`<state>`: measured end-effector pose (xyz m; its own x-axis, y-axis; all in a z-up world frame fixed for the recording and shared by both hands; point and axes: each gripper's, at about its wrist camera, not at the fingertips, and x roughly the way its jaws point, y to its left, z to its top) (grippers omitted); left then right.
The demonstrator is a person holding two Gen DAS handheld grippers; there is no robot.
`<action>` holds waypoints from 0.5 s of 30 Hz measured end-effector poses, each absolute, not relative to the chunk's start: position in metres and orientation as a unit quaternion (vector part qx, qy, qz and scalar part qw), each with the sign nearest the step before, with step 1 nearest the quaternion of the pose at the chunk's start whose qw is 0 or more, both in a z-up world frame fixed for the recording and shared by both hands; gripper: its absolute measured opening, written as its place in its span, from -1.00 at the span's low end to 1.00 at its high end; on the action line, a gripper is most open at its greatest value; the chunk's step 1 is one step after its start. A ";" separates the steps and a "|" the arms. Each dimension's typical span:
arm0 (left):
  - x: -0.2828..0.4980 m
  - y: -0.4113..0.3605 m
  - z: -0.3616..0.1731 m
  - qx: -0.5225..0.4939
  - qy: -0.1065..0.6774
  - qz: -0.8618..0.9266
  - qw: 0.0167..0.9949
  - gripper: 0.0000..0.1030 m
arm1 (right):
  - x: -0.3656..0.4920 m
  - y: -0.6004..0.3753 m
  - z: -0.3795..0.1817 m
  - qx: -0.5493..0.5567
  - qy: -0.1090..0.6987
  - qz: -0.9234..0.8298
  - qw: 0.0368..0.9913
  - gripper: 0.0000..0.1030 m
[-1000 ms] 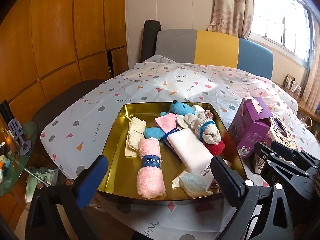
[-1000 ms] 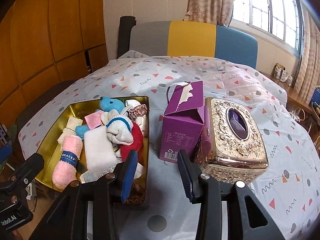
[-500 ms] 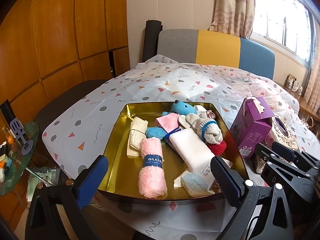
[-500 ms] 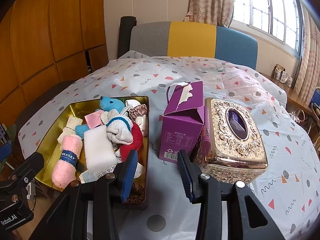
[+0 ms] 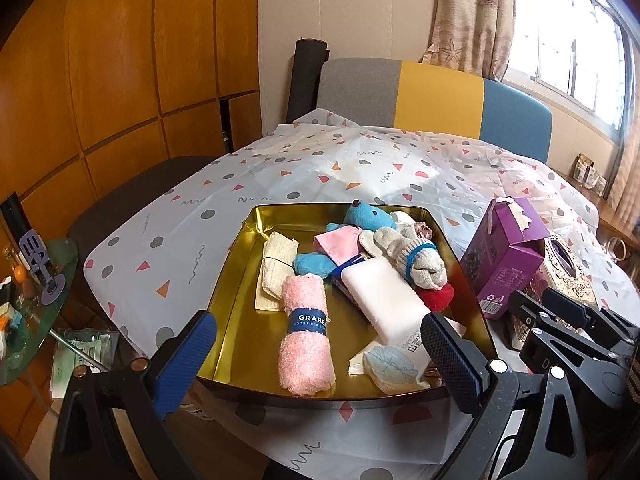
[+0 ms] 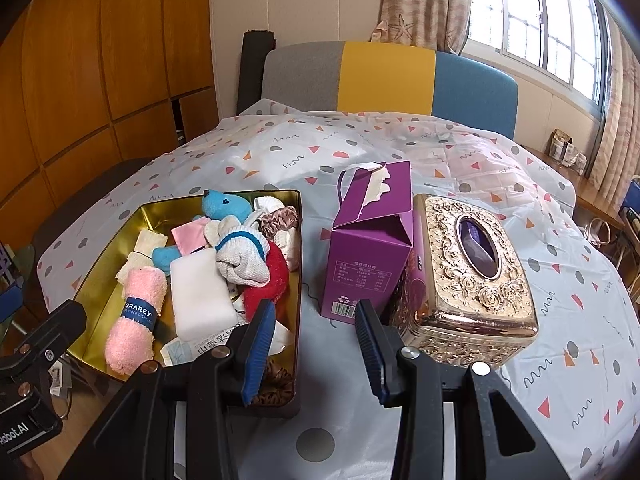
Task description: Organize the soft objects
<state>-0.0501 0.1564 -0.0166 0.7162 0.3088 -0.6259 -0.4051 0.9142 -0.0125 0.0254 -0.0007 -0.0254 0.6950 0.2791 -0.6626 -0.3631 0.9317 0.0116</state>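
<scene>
A gold tray (image 5: 236,280) (image 6: 104,256) on the table holds several soft things: a rolled pink towel (image 5: 306,344) (image 6: 138,318), a blue plush bear (image 5: 366,216) (image 6: 222,204), a white pack (image 5: 386,298) (image 6: 200,294), grey-white socks (image 5: 416,260) (image 6: 240,256), a red plush (image 6: 272,280) and a beige cloth (image 5: 274,264). My left gripper (image 5: 316,348) is open and empty, at the tray's near edge. My right gripper (image 6: 316,330) is open and empty, just right of the tray, before the purple box.
A torn purple carton (image 6: 370,248) (image 5: 502,260) stands right of the tray, with an ornate gold tissue box (image 6: 472,276) beside it. The table has a patterned cloth (image 6: 360,148). A chair (image 6: 384,76) stands behind. A glass side table (image 5: 28,300) is at left.
Both views have shifted very slightly; the objects in the tray have not moved and both grippers stay open.
</scene>
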 end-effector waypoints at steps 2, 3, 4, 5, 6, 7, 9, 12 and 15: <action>-0.051 0.156 -0.016 -0.075 0.322 0.194 0.924 0.99 | 0.026 0.000 -0.026 -0.061 0.350 0.175 0.918 -0.19; -0.051 0.156 -0.015 -0.076 0.321 0.194 0.924 0.99 | 0.026 0.000 -0.026 -0.061 0.350 0.175 0.918 -0.19; -0.051 0.157 -0.015 -0.077 0.320 0.195 0.924 0.99 | 0.026 0.001 -0.026 -0.062 0.350 0.175 0.918 -0.19; -0.052 0.157 -0.015 -0.078 0.320 0.195 0.924 0.99 | 0.025 0.001 -0.026 -0.062 0.350 0.176 0.918 -0.19; -0.051 0.157 -0.015 -0.077 0.320 0.197 0.923 0.99 | 0.025 0.002 -0.026 -0.063 0.350 0.176 0.918 -0.19; -0.051 0.158 -0.015 -0.077 0.320 0.199 0.923 0.99 | 0.025 0.002 -0.026 -0.063 0.350 0.176 0.918 -0.19; -0.051 0.158 -0.015 -0.076 0.321 0.200 0.923 0.99 | 0.025 0.003 -0.027 -0.064 0.350 0.176 0.918 -0.19; -0.051 0.158 -0.015 -0.078 0.321 0.200 0.923 0.99 | 0.025 0.004 -0.027 -0.064 0.350 0.177 0.918 -0.19; -0.051 0.159 -0.015 -0.081 0.322 0.201 0.922 0.99 | 0.025 0.004 -0.027 -0.065 0.350 0.176 0.918 -0.19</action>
<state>-0.0509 0.1587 -0.0155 0.7117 0.3180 -0.6264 -0.4227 0.9060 -0.0204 0.0253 0.0037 -0.0271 0.6924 0.2779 -0.6658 -0.3690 0.9294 0.0042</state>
